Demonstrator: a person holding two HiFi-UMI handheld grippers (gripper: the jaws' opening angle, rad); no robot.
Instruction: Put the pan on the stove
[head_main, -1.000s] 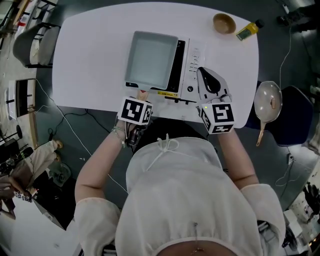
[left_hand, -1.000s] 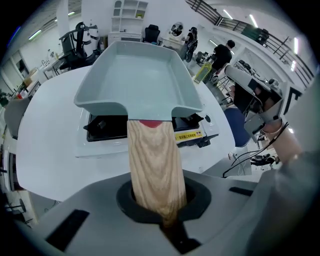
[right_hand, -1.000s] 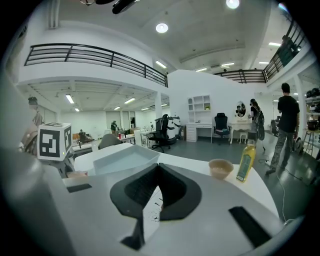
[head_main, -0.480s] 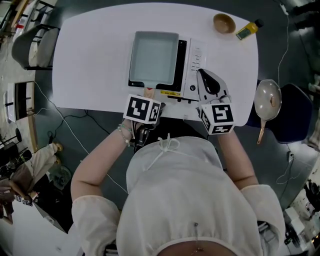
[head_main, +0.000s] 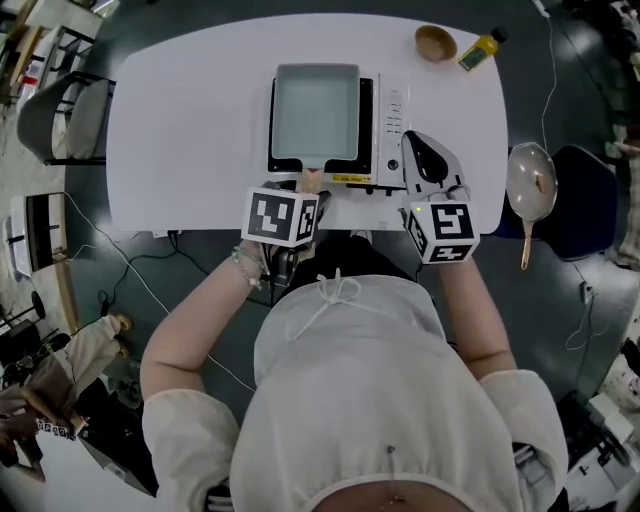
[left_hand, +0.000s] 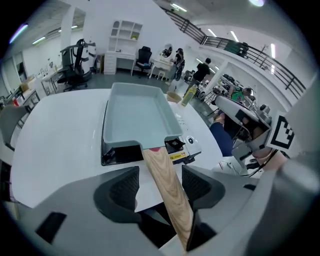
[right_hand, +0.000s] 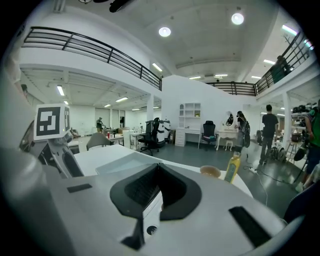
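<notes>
The pale grey rectangular pan (head_main: 315, 110) sits on the black and white tabletop stove (head_main: 392, 120). Its wooden handle (head_main: 308, 180) points toward me over the table's near edge. My left gripper (head_main: 300, 190) is at that handle. In the left gripper view the handle (left_hand: 167, 185) runs between the jaws of the left gripper (left_hand: 159, 182), which are opening; gaps show on both sides and the pads do not press on it. My right gripper (head_main: 428, 162) rests over the stove's control panel, shut with nothing in it, and the right gripper (right_hand: 158, 167) shows its tips meeting.
A wooden bowl (head_main: 435, 42) and a yellow bottle (head_main: 477, 49) stand at the table's far right corner. A round frying pan (head_main: 530, 190) lies on a dark chair to the right of the table. Another chair (head_main: 65, 110) stands at the left, and cables trail on the floor.
The pan has swung from a tilt to lie square on the stove. My left gripper has shifted slightly right along the handle. The right gripper has hardly moved.
</notes>
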